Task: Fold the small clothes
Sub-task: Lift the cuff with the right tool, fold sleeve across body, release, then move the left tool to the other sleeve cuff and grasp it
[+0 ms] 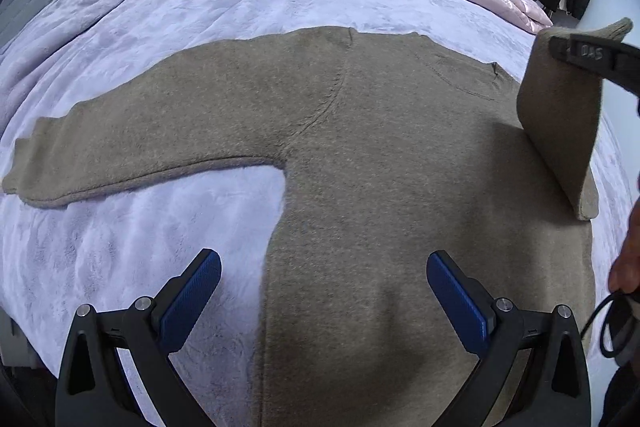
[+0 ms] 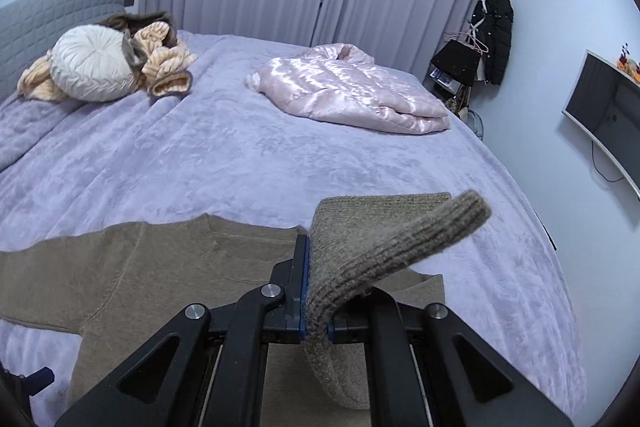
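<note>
A brown-grey knit sweater (image 1: 380, 155) lies flat on the lilac bed, its left sleeve (image 1: 140, 139) spread out to the left. My left gripper (image 1: 324, 287) is open and empty, hovering over the sweater's lower body. My right gripper (image 2: 316, 291) is shut on the sweater's right sleeve cuff (image 2: 404, 239) and holds it lifted above the sweater body (image 2: 140, 267). The raised sleeve (image 1: 560, 115) and the right gripper (image 1: 592, 57) also show at the right of the left wrist view.
A pink satin jacket (image 2: 352, 95) lies folded at the far right of the bed. A round cream pillow (image 2: 92, 67) and a beige striped garment (image 2: 164, 67) sit by the headboard. A lilac blanket (image 2: 240, 155) covers the bed. A coat rack (image 2: 496, 27) stands in the corner.
</note>
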`<state>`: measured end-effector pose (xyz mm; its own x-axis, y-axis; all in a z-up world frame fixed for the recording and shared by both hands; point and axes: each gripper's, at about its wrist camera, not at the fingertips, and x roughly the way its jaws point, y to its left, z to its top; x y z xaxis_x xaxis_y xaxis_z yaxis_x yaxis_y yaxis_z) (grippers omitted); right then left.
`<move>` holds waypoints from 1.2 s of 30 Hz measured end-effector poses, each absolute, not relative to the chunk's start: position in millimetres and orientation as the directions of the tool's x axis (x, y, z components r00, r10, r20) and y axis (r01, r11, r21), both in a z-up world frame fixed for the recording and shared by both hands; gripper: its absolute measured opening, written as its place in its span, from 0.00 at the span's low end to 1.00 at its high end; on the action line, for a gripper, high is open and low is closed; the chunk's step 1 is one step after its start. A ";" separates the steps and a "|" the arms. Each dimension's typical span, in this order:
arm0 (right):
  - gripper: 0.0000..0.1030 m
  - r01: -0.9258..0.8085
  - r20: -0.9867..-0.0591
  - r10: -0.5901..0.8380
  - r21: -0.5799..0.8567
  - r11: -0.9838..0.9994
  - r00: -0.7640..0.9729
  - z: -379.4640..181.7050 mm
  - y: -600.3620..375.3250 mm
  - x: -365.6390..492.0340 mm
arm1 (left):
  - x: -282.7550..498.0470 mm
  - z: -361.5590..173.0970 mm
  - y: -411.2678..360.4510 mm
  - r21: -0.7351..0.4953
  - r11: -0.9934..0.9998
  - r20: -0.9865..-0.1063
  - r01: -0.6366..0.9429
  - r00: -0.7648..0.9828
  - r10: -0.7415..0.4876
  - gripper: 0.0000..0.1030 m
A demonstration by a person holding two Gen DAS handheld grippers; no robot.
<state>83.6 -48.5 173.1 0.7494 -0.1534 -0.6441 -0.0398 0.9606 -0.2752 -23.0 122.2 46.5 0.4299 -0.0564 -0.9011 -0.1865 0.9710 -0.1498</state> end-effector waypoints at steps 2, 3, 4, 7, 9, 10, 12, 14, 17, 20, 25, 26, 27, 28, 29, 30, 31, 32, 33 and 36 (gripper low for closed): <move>0.06 -0.068 -0.669 -0.161 -0.304 0.950 0.726 147.8 -24.5 88.1 | -26.0 42.8 129.4 -0.151 0.968 -0.904 -0.199 0.424 -0.054 1.00; 0.06 -0.080 -0.682 -0.165 -0.312 0.947 0.713 136.4 -15.2 92.1 | -27.6 41.7 132.1 -0.149 0.968 -0.905 -0.203 0.422 -0.051 1.00; 0.06 -0.093 -0.696 -0.170 -0.323 0.942 0.698 122.7 -4.6 94.7 | -29.6 40.9 134.7 -0.151 0.967 -0.905 -0.207 0.423 -0.050 1.00; 0.07 -0.136 -0.732 -0.181 -0.351 0.927 0.657 86.8 24.0 98.8 | -37.1 40.7 141.2 -0.176 0.960 -0.899 -0.220 0.433 -0.065 1.00; 0.07 -0.168 -0.747 -0.186 -0.372 0.913 0.638 67.8 41.2 98.1 | -42.6 40.4 146.3 -0.203 0.951 -0.893 -0.234 0.442 -0.082 1.00; 0.07 -0.192 -0.761 -0.178 -0.370 0.909 0.624 59.5 48.8 97.7 | -44.9 39.9 148.3 -0.215 0.946 -0.891 -0.241 0.444 -0.090 1.00; 0.10 -0.255 -0.807 -0.126 -0.325 0.911 0.577 46.4 61.6 96.4 | -50.1 39.1 153.5 -0.239 0.937 -0.886 -0.256 0.453 -0.103 1.00; 0.22 -0.318 -0.836 -0.061 -0.273 0.908 0.545 39.8 72.0 92.0 | -53.4 39.5 156.4 -0.251 0.930 -0.882 -0.267 0.460 -0.106 1.00; 0.26 -0.387 -0.855 0.044 -0.187 0.903 0.517 39.5 81.8 81.6 | -57.1 42.8 160.5 -0.273 0.921 -0.870 -0.279 0.480 -0.113 1.00; 0.57 -0.415 -0.861 0.157 -0.068 0.907 0.484 49.9 74.3 74.9 | -48.7 47.4 158.3 -0.274 0.921 -0.869 -0.277 0.482 -0.114 1.00; 0.64 -0.315 -0.816 0.193 0.014 0.949 0.545 83.1 8.2 82.3 | -10.0 62.2 122.1 -0.250 0.947 -0.869 -0.202 0.479 -0.127 1.00; 0.64 -0.280 -0.807 0.182 0.022 0.960 0.562 87.8 -13.4 84.1 | -1.9 65.1 114.1 -0.245 0.953 -0.867 -0.179 0.481 -0.133 1.00; 0.65 -0.234 -0.799 0.148 0.009 0.972 0.583 91.3 -37.6 86.4 | 9.1 66.7 103.4 -0.240 0.958 -0.866 -0.154 0.481 -0.140 1.00; 0.66 -0.192 -0.795 0.106 -0.013 0.981 0.598 93.4 -58.1 90.4 | 21.0 67.3 89.7 -0.230 0.964 -0.866 -0.131 0.480 -0.141 1.00; 0.67 -0.146 -0.793 0.061 -0.036 0.989 0.606 93.5 -80.7 93.8 | 34.2 65.6 76.0 -0.227 0.969 -0.865 -0.101 0.477 -0.153 1.00; 0.67 -0.098 -0.796 0.013 -0.058 0.994 0.605 92.5 -103.9 98.1 | 45.3 62.8 65.7 -0.226 0.971 -0.869 -0.083 0.468 -0.162 1.00; 0.67 -0.048 -0.799 -0.035 -0.080 0.996 0.600 91.1 -126.2 103.1 | 59.0 56.2 54.2 -0.204 0.976 -0.879 -0.075 0.454 -0.149 1.00; 0.67 -0.010 -0.799 -0.071 -0.096 0.995 0.597 90.5 -143.8 108.5 | 72.3 46.9 43.9 -0.179 0.982 -0.891 -0.062 0.434 -0.135 1.00; 0.67 0.028 -0.798 -0.106 -0.111 0.993 0.593 88.6 -161.6 113.8 | 80.9 38.4 35.5 -0.164 0.985 -0.902 -0.053 0.412 -0.128 1.00; 0.67 0.098 -0.826 -0.158 -0.125 0.987 0.540 73.4 -196.6 132.7 | 98.0 6.3 32.1 -0.082 0.993 -0.936 -0.085 0.349 -0.048 1.00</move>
<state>132.7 -196.6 73.4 0.5404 -0.1584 -0.8264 0.0979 0.9873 -0.1252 98.0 32.1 6.3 0.3487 -0.0479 -0.9360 -0.0847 0.9930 -0.0824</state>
